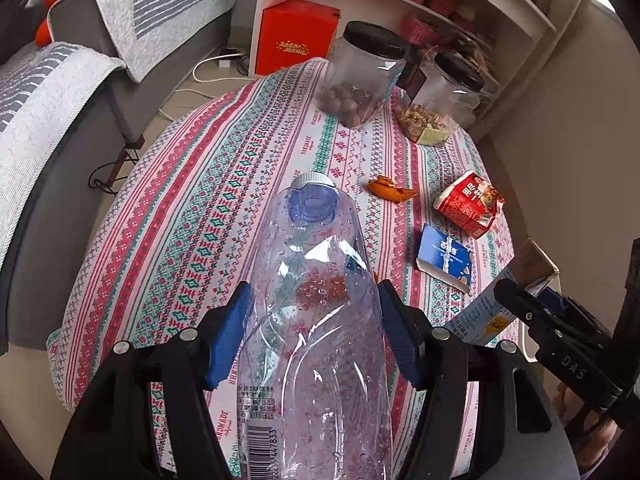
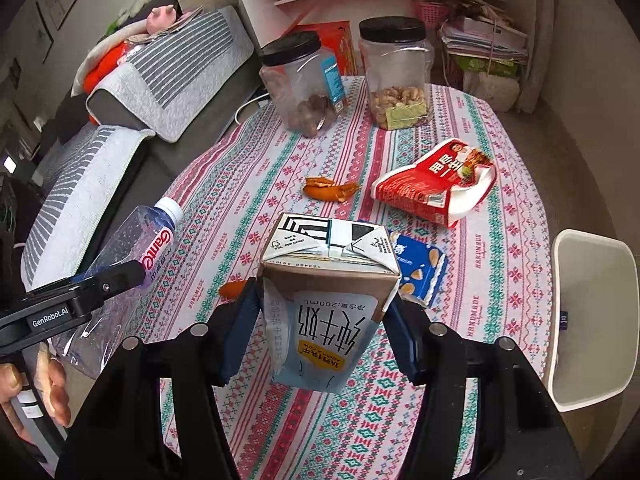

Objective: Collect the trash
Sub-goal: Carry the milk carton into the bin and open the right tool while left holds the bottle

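Both grippers loaded: bottle (image 1: pixel 316 320), milk carton (image 2: pixel 328 308), bin (image 2: pixel 592 320) beside table edge (image 2: pixel 532 240)

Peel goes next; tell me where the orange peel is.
The orange peel lies mid-table in the right wrist view, left of the red wrapper, beyond the milk carton.

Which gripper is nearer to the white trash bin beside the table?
Right. The right gripper, holding the milk carton, has the white trash bin just to its right. The left gripper, holding the plastic bottle, is farther left.
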Action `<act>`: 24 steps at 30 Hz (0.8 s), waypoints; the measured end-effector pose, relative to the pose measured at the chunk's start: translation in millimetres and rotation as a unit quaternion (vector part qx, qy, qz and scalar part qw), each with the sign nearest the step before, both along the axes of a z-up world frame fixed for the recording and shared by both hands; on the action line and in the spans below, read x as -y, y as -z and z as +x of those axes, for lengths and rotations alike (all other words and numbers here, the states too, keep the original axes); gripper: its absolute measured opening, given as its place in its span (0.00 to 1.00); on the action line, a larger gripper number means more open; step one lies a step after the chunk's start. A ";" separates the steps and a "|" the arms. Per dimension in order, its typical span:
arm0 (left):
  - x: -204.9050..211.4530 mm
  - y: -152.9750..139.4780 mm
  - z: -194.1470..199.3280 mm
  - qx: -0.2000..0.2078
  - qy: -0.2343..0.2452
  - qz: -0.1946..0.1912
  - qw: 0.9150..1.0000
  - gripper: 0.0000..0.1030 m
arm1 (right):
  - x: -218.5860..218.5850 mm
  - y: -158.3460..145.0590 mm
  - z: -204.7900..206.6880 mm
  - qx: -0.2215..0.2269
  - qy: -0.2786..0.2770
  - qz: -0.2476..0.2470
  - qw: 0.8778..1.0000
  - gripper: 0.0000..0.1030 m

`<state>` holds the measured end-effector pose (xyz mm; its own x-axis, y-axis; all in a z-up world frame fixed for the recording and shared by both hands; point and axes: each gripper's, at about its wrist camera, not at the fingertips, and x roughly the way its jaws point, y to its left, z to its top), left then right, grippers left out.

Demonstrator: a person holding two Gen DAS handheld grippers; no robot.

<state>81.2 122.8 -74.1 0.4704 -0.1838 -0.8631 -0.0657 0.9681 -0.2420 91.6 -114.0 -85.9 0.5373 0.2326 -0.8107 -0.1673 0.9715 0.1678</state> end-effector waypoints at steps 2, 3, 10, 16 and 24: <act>9.2 -1.0 2.4 0.003 0.005 0.002 1.000 0.61 | 9.6 -4.9 -0.9 0.006 0.008 -0.001 1.000 0.55; 13.2 -1.7 3.5 0.004 0.008 0.001 1.000 0.61 | 15.5 -7.0 -0.7 0.009 0.014 -0.001 1.000 0.55; 43.4 -6.8 11.3 0.015 0.024 -0.006 1.000 0.61 | 56.3 -20.1 -1.0 0.028 0.053 0.000 0.998 0.55; 67.9 -11.5 15.2 0.027 0.040 -0.013 0.999 0.61 | 95.0 -31.8 -3.9 0.048 0.092 -0.013 0.995 0.55; 100.0 -11.7 19.5 0.036 0.062 -0.016 0.997 0.61 | 152.7 -43.8 -10.6 0.076 0.153 -0.061 0.983 0.55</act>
